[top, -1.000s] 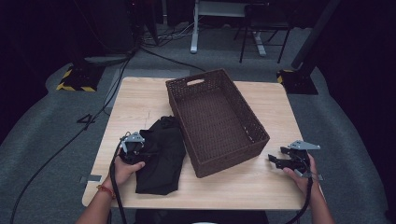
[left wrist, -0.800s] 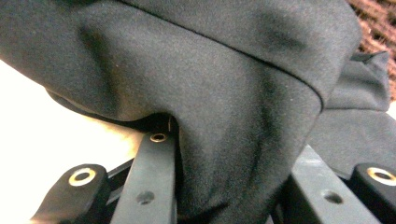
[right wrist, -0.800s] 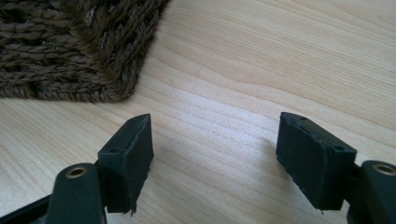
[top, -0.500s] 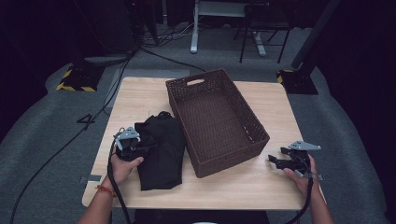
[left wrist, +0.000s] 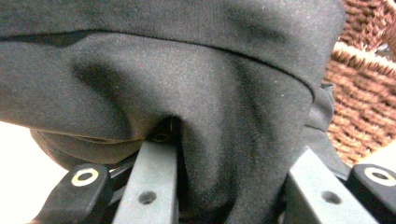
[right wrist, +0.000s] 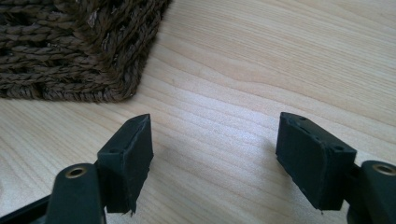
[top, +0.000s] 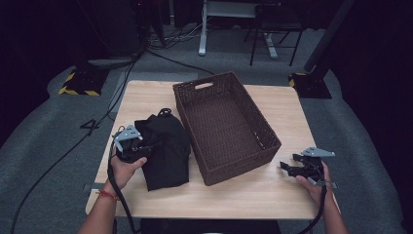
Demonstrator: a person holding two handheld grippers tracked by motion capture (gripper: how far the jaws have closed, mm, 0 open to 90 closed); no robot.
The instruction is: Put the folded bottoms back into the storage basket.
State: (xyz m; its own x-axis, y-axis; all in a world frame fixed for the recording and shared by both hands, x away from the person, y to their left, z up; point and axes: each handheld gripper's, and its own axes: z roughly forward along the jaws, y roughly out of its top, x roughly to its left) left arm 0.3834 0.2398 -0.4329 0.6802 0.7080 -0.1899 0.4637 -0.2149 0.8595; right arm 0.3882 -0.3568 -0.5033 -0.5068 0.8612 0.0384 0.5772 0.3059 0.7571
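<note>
Left gripper (top: 141, 148) is clamped on the black cloth (top: 163, 151), lower left of the high view; in the left gripper view the fabric (left wrist: 187, 93) bunches up between the jaws and drapes over them, so the pinch looks solid

Change vs a second ago: the cloth was lying flatter on the table (top: 272, 195), now its gripped edge is lifted and the bundle is gathered more tightly, sitting closer to the left wall of the wicker basket (top: 226, 126). Jaws finished closing in that window, fabric between them throughout

Cloth location: left of the basket, partly hanging from the gripper, lower part apparently touching the tabletop. Not in the basket yet. Basket wall (left wrist: 364, 93) shows right behind the fabric at the right edge of the left gripper view

Right gripper (top: 299, 168) sits at lower right of the high view, jaws spread with nothing between them, bare wood below and the basket corner (right wrist: 107, 56) at upper left of its own view. Hasn't moved

Read: grasp done, lift started. Next is likely carry over the rim and drop. Risk: trailing cloth catching on the basket edge
</note>
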